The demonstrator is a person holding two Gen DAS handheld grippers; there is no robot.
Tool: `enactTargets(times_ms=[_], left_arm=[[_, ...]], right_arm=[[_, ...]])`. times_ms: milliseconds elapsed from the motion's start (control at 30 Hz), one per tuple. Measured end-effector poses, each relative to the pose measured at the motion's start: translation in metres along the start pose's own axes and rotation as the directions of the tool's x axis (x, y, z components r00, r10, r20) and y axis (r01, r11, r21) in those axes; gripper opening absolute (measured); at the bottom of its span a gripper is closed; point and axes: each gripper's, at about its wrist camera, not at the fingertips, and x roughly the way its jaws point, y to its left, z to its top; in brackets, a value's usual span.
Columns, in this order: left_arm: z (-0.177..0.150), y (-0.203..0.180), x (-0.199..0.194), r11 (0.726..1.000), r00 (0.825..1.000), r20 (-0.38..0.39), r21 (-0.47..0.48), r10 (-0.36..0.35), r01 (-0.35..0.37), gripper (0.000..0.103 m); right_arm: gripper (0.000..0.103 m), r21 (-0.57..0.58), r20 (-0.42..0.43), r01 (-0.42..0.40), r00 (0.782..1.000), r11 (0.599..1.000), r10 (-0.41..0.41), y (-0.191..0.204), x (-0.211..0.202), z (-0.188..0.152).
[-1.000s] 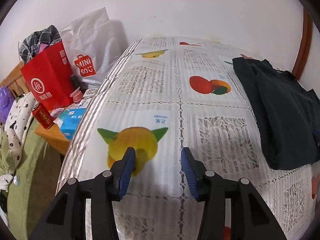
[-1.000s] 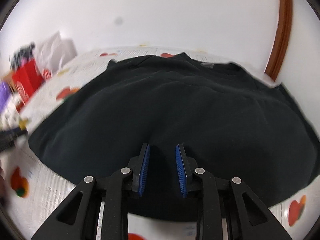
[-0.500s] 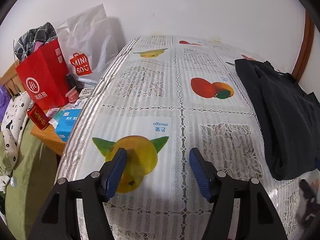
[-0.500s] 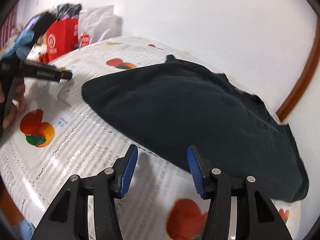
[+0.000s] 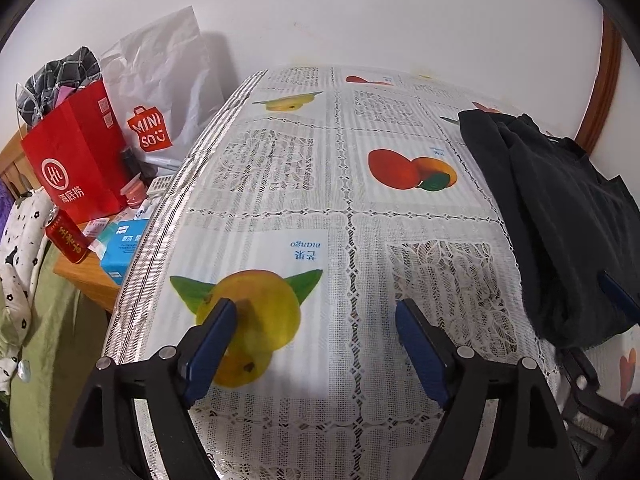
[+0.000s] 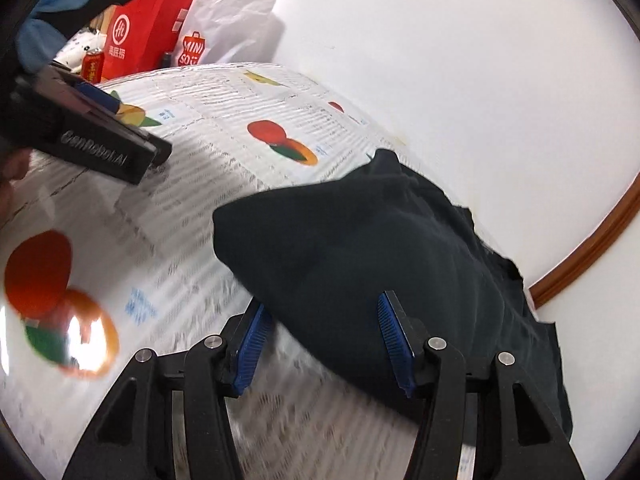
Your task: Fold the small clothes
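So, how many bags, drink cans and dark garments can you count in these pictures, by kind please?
Bags: 2, red bag and white bag
Drink cans: 1, red can
Dark garments: 1, dark garment
Total: 4

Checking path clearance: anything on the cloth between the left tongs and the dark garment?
Nothing: in the left wrist view only bare tablecloth lies between the left tongs, jaws opening on nothing, and the dark garment.

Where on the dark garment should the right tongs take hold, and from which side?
Probably the near folded edge of the dark garment. It bulges slightly above the tablecloth and lies between the open right tongs. Come low from the near table side, so one finger slides underneath.
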Motion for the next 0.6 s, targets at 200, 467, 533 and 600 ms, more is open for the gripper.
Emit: enactTargets(times_ms=[200, 467, 533, 600], left_arm=[[0.000, -0.002, 0.001, 1.000, 1.000, -0.002, 0.001, -0.004, 0.004, 0.084], [0.000, -0.002, 0.001, 1.000, 1.000, -0.002, 0.002, -0.004, 0.004, 0.084], [0.000, -0.003, 0.000, 1.000, 1.000, -0.001, 0.004, -0.001, 0.001, 0.084], [0.001, -0.005, 0.000, 1.000, 1.000, -0.001, 0.010, 0.008, -0.007, 0.085]], right_arm=[[0.035, 0.073, -0.045, -0.024, 0.999, 0.997, 0.027, -0.007, 0.020, 0.016], [0.015, 0.238, 0.002, -0.093, 0.995, 0.967, 0.096, -0.052, 0.001, 0.032], [0.014, 0.299, 0.054, -0.114, 0.993, 0.948, 0.103, -0.080, -0.013, 0.034], [0.014, 0.372, 0.094, -0.130, 0.990, 0.919, 0.102, -0.109, -0.026, 0.032]])
